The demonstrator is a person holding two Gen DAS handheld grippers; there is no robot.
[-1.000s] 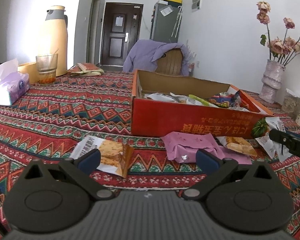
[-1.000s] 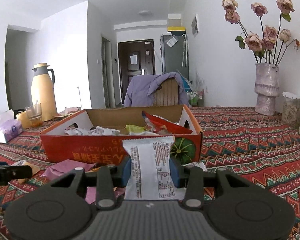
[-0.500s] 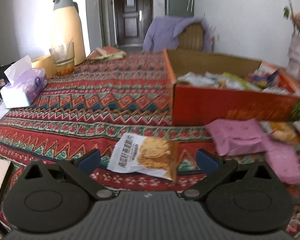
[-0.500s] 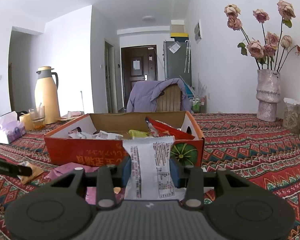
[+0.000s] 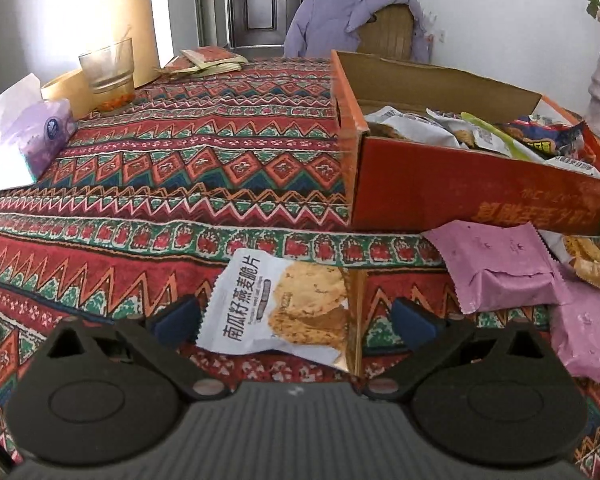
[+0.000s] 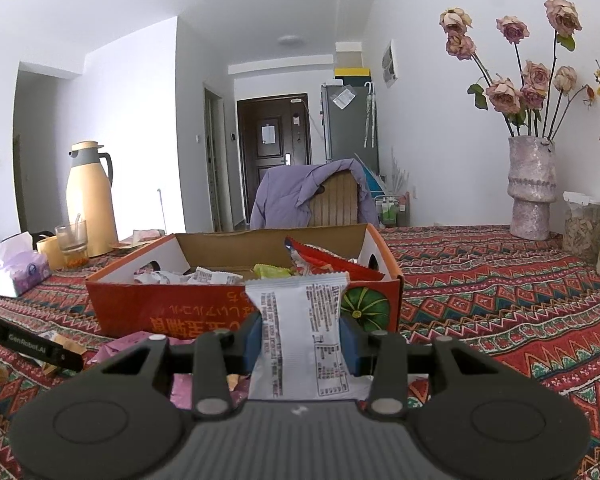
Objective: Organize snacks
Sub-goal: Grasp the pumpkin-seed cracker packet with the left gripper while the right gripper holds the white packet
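Note:
My left gripper (image 5: 294, 320) is open, low over the patterned tablecloth, its blue fingers on either side of a white oat-crisp packet (image 5: 284, 304) lying flat. Two pink packets (image 5: 496, 268) lie to its right, in front of an orange cardboard box (image 5: 460, 196) that holds several snack packets. My right gripper (image 6: 300, 340) is shut on a white snack packet (image 6: 304, 336), held upright above the table just in front of the box (image 6: 172, 312). The left gripper's finger (image 6: 32, 346) shows at the left of the right wrist view.
A tissue box (image 5: 24, 148), a glass (image 5: 108, 72) and a tan thermos (image 6: 90, 196) stand at the far left. Flower vases (image 6: 530, 188) stand at the far right. A chair with a purple garment (image 6: 312, 196) is behind the table.
My left gripper has swung left and dropped down until the oat-crisp packet lies between its open fingers. My right gripper has risen slightly with its white packet.

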